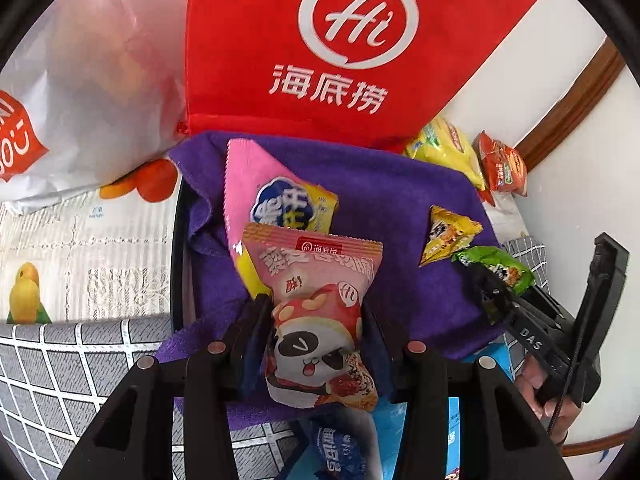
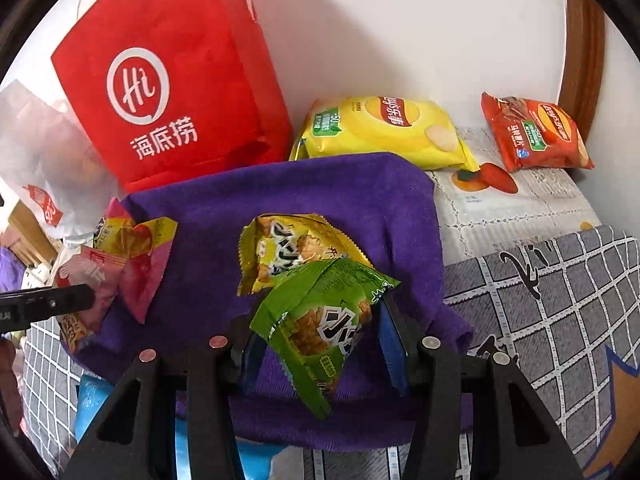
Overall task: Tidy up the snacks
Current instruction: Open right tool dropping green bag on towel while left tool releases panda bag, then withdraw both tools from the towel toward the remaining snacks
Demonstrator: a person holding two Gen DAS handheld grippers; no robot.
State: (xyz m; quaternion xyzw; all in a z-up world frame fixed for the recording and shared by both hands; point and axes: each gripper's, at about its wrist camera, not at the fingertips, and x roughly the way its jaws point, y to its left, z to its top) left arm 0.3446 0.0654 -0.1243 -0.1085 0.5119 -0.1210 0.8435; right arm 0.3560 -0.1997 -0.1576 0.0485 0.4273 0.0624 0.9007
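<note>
My left gripper is shut on a pink panda snack packet, held above a purple cloth. A pink and yellow packet lies on the cloth behind it. My right gripper is shut on a green snack packet, seen also in the left wrist view. A small yellow packet lies on the cloth just beyond it, and shows in the left wrist view. The left gripper's finger and pink packet show at the left of the right wrist view.
A red Hi tote bag stands behind the cloth, a white plastic bag to its left. A yellow chip bag and an orange chip bag lie at the back right by the wall. A blue packet lies below.
</note>
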